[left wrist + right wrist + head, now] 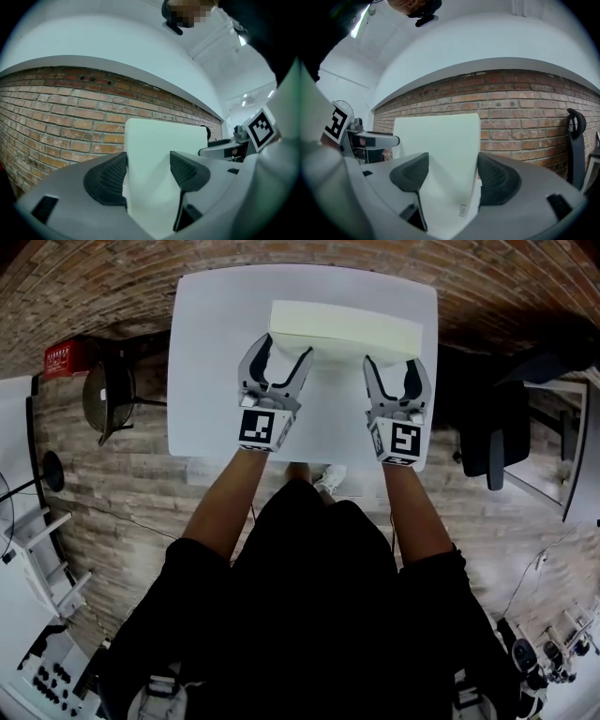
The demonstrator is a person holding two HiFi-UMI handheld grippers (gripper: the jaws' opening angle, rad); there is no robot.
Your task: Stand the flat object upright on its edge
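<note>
Chair [108, 395], dark, well left of slab [342, 329], off the table [197, 352]. Slab is pale cream with rounded corners. It stands upright on its long edge at the table's far side, with its broad face toward the person. Left gripper [284, 348] sits just in front of slab's left half and points level at that face, jaws spread wide with nothing pinched. In the left gripper view, slab's left edge lines up with the left pad [110, 180], and the right pad [185, 171] shows against the face. Brick wall [56, 108] lies behind slab. Right gripper [394, 364] sits just in front of slab's right half, also level and also spread with nothing gripped. In the right gripper view, slab's right edge runs down by the right pad [497, 180], and a small tag [462, 211] is low on the face near that edge. In the head view the tips of both grippers reach slab's near face; I cannot tell if they touch it. Second dark chair [492, 442] stands right of slab, beyond the table edge.
</note>
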